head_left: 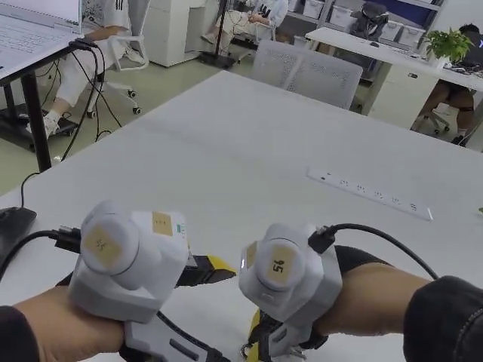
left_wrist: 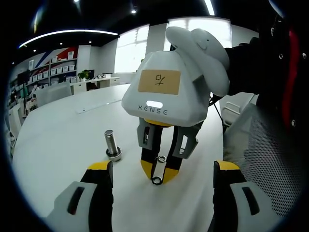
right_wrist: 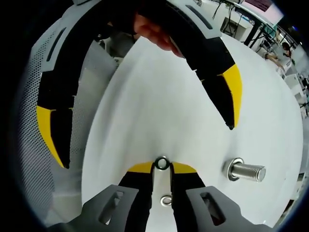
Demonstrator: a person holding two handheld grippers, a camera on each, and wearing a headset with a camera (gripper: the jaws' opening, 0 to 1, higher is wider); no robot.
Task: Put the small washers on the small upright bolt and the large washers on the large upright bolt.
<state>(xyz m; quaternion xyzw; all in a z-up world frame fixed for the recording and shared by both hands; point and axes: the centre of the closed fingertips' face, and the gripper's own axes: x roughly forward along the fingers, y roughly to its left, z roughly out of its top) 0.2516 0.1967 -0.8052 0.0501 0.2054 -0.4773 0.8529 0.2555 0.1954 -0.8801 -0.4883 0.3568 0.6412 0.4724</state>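
Observation:
My right gripper (right_wrist: pixel 162 166) is shut on a small washer (right_wrist: pixel 162 163), pinched between its yellow tips just above the white table (head_left: pixel 249 143). The left gripper view shows that washer (left_wrist: pixel 157 180) low at the table, with a second small washer (left_wrist: pixel 161 158) lying just behind the tips. An upright bolt (left_wrist: pixel 111 141) stands a short way to the side, with a washer (left_wrist: pixel 114 155) around its base. My left gripper (left_wrist: pixel 163 169) is open, its jaws spread wide on either side of the right gripper (left_wrist: pixel 157 175). Both grippers sit at the table's near edge in the head view.
A white power strip (head_left: pixel 370 194) lies across the table to the far right. A black mouse (head_left: pixel 11 222) with its cable sits at the left edge. Mesh chairs (head_left: pixel 306 72) stand at the far side, and people sit at desks beyond.

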